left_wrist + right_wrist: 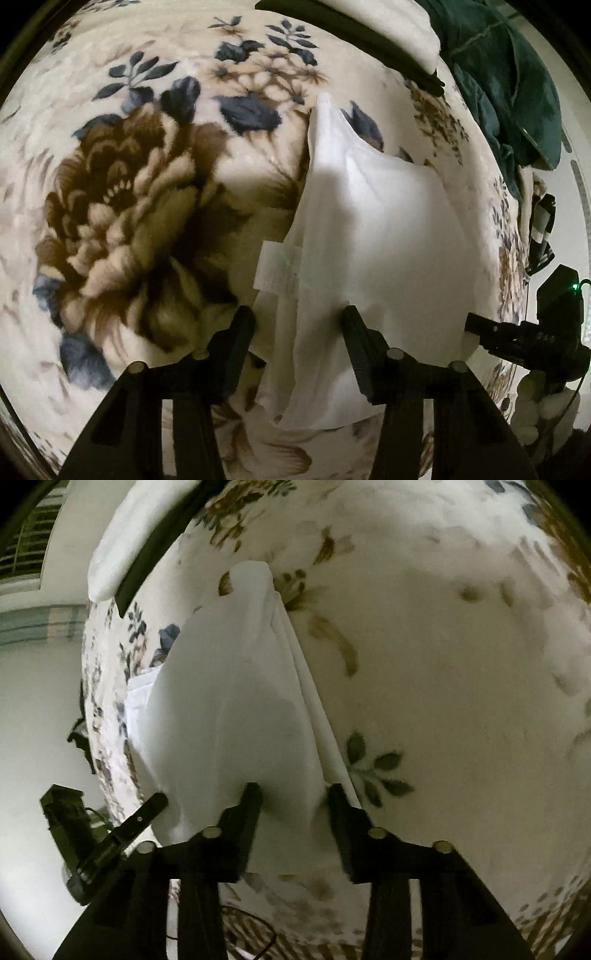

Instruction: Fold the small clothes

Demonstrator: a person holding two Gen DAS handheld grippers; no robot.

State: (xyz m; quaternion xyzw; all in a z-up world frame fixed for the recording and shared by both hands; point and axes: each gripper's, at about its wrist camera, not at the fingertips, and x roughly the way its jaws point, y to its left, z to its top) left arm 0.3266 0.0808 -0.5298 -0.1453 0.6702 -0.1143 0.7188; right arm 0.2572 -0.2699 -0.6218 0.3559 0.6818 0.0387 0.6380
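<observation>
Hanging between both claws, the white garment (369, 229) stretches ahead; left gripper (299, 317) and right gripper (293, 792) stand apart, likely spreading it.

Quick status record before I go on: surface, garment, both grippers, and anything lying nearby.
surface: floral blanket on a bed
garment: white garment, lifted at the near end, far tip trailing on the blanket
label: white care tag showing on the garment's left edge
left gripper: jaws apart, cloth hanging between the fingers; grip not clear
right gripper: jaws apart, cloth between the fingers; grip not clear
nearby: dark green fabric at the far right
fold: not yet flat
</observation>
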